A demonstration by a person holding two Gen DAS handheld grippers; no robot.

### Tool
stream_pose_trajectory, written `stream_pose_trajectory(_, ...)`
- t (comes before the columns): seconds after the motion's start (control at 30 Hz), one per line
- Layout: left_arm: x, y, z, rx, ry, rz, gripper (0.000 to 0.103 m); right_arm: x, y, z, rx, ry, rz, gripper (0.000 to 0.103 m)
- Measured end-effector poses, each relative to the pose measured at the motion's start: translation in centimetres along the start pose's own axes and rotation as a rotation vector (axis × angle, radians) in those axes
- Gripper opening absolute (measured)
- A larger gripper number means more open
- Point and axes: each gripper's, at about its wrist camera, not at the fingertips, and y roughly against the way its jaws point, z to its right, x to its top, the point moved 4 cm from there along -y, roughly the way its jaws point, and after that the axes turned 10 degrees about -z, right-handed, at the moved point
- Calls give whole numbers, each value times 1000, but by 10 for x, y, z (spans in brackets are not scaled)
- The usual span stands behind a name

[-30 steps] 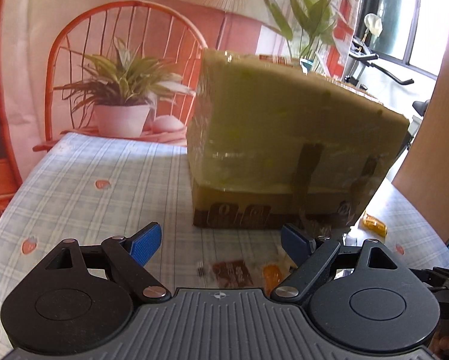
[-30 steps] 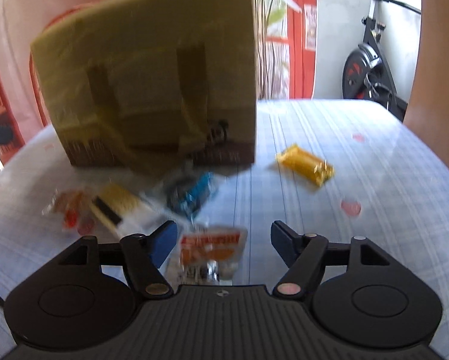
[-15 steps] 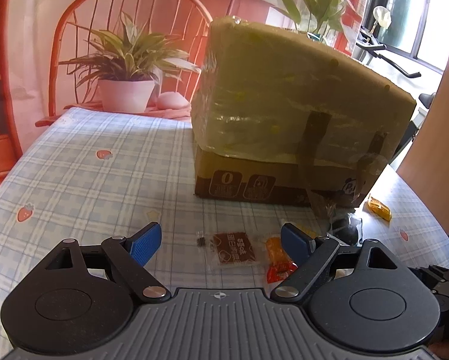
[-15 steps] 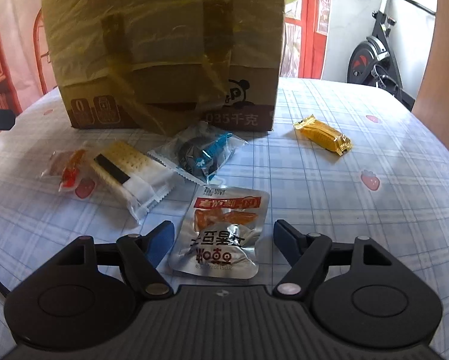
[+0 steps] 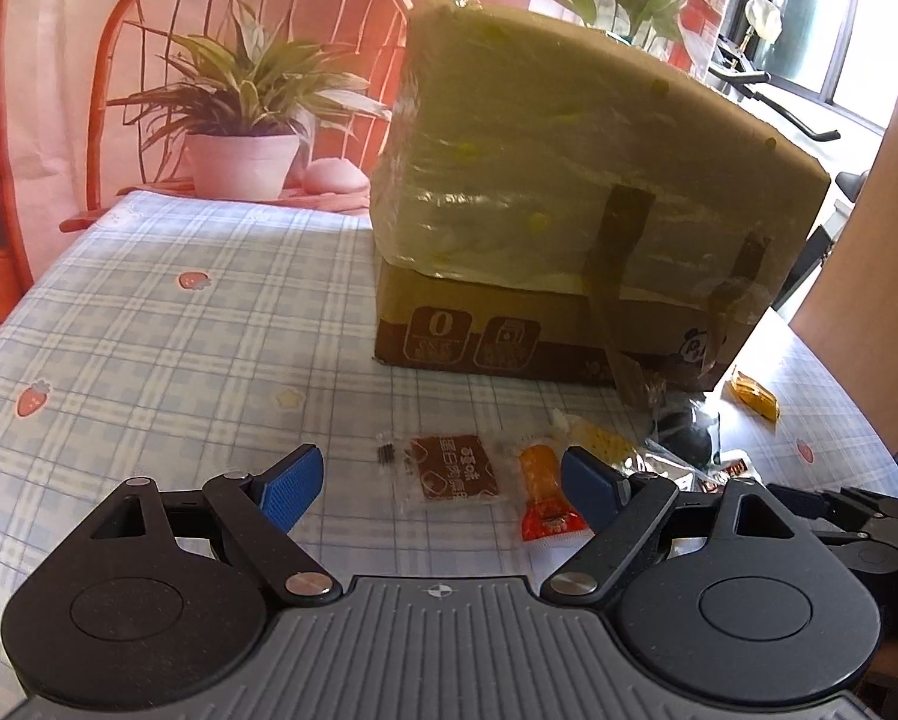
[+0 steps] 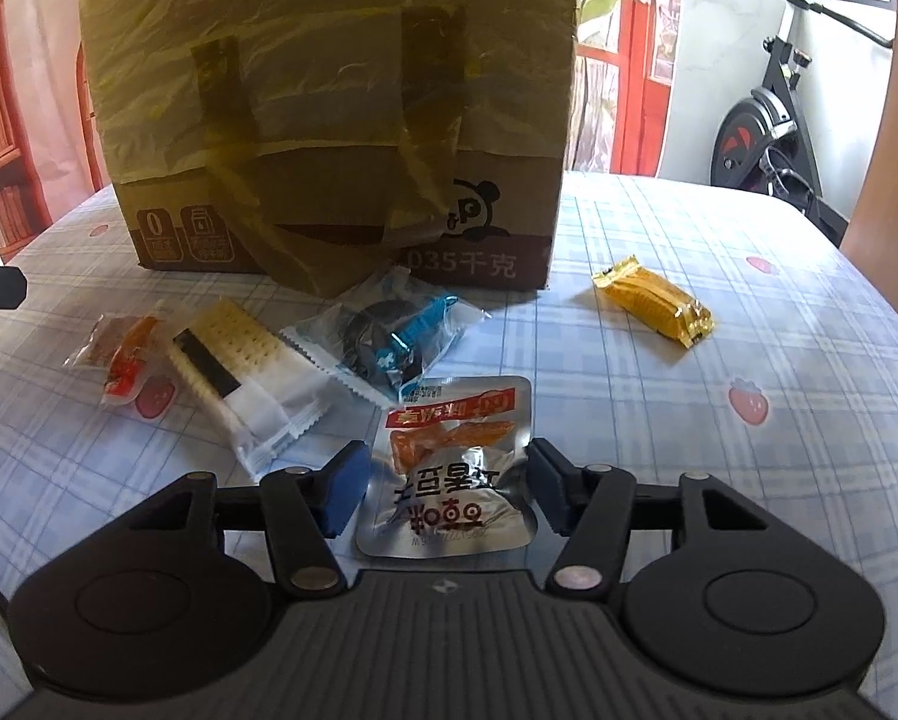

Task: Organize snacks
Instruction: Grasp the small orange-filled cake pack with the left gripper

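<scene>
You have sorted nothing yet: every snack lies loose on the counter [image 6: 749, 480] before the box [image 6: 341, 120]. Your right gripper [image 6: 443, 489] jaws are closing around the silver pouch [image 6: 455, 468] at lower centre, not yet pinching; your left gripper [image 5: 437, 480] jaws are spread, empty.

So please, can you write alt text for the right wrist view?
The right tool is closing around a silver snack pouch lying on a checked tablecloth. Beyond lie a cracker pack, a blue-and-black packet and a yellow bar, before a taped cardboard box.
</scene>
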Motion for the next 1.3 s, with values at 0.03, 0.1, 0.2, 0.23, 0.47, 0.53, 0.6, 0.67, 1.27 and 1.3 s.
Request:
stream_pose_trajectory(0.03, -1, -1, 1, -3, 0, -5, 87, -1, 0, 0, 0, 5, 10, 60)
stream_pose_trajectory(0.1, -2, -5, 2, -14, 1, -16, 85, -5, 0, -1, -4, 22, 32, 60)
stream_pose_trajectory(0.2, -2, -9, 5, -34, 2, -34, 77, -6, 0, -1, -5, 18, 37, 60)
stream_pose_trajectory(0.23, -2, -11, 7, -43, 0, -37, 77, -6, 0, -1, -5, 20, 37, 60)
stream_pose_trajectory(0.47, 1, -32, 25, -97, -23, -92, 77, -4, 0, 2, 9, 14, 43, 61)
stream_pose_trajectory(0.53, 2, -42, 29, -99, -24, -110, 73, -5, 0, 1, 10, 13, 45, 61)
stream_pose_trajectory(0.6, 3, -51, 32, -100, -14, -125, 63, -5, 0, 1, 11, 12, 45, 61)
stream_pose_trajectory(0.67, 3, -58, 34, -96, -3, -139, 53, -5, 0, 1, 12, 12, 46, 61)
stream_pose_trajectory(1.27, -8, -56, 43, -107, -22, -115, 33, -4, -1, 1, 16, 12, 42, 61)
stream_pose_trajectory(1.3, -8, -53, 41, -111, -16, -110, 33, -4, 0, 1, 17, 12, 42, 61)
